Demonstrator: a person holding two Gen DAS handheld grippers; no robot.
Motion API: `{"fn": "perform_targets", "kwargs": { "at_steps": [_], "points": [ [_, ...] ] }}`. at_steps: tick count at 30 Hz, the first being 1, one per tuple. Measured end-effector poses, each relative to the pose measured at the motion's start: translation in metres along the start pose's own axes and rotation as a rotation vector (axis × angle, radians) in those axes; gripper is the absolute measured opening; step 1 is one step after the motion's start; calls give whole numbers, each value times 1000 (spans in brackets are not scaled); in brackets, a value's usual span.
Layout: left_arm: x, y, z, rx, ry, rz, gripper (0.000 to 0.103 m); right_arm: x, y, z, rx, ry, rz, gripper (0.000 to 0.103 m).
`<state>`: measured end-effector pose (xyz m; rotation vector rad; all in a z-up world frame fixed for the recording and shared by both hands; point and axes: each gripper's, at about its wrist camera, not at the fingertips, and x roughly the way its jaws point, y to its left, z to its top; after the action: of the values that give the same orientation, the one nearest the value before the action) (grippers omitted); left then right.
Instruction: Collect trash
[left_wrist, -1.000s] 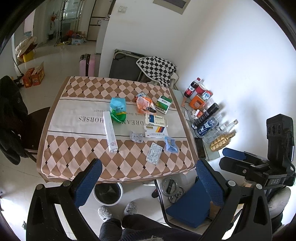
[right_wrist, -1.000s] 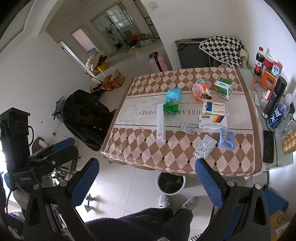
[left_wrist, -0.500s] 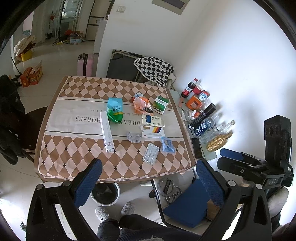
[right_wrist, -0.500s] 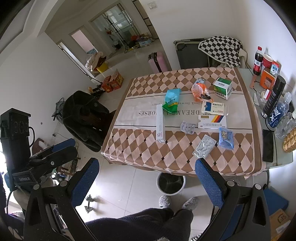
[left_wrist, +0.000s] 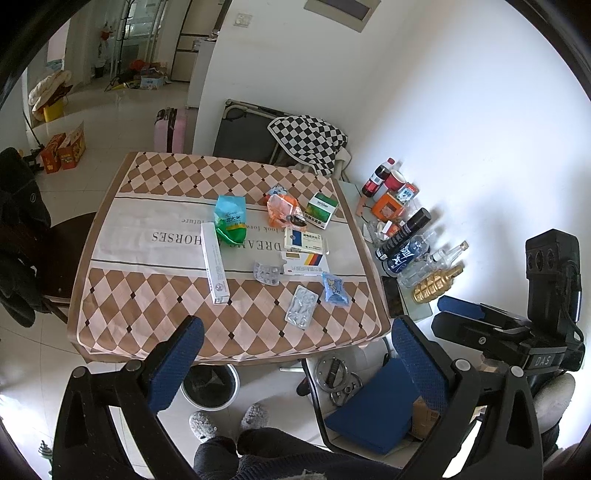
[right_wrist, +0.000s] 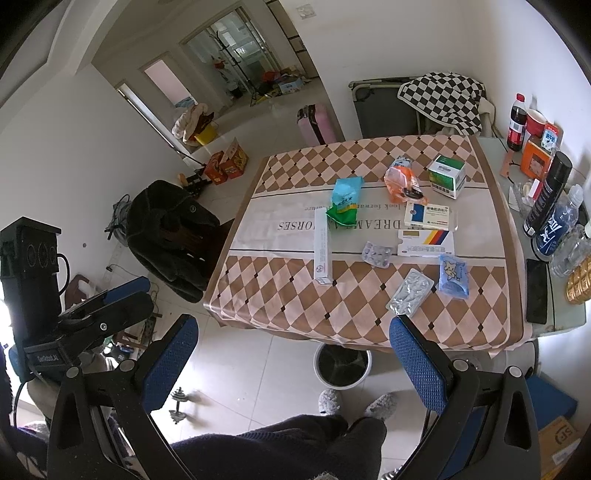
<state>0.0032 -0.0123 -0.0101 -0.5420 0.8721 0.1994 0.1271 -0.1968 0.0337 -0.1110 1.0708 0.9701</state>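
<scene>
blue-padded left gripper (left_wrist: 293, 360) and right gripper (right_wrist: 291, 356) hang spread and empty above the table (left_wrist: 122, 295); wrappers and a blister pack (left_wrist: 301, 306) lie near its centre. the bin (left_wrist: 210, 384) sits at 6 o'clock, half under the edge, so a thin pack could slip or miss it

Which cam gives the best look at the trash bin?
Right wrist: the bin stands on the floor just clear of the table edge, whole rim and dark liner visible. In the left wrist view the bin is partly hidden behind the left gripper's finger and the tablecloth edge.
</scene>
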Motion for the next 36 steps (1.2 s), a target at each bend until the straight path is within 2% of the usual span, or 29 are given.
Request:
{"fn": "perform_targets", "kwargs": {
  "at_steps": [21,23,27,31,36],
  "points": [
    [1,1,-1,-2,0,1,103,4,4,0,8,-3,1,103],
    [4,4,3,-3,-3,38,103,8,5,-2,45,-14,-11,103],
    [31,17,15,0,-10,215,103,17,-13,-3,161,-49,-98,103],
    [97,47,30,-37,60,321,103,49,-55,1,310,-59,-180,103],
    [190,81,43,-109,182,397,103,125,-143,25,417,57,-340,103]
  ]
}}
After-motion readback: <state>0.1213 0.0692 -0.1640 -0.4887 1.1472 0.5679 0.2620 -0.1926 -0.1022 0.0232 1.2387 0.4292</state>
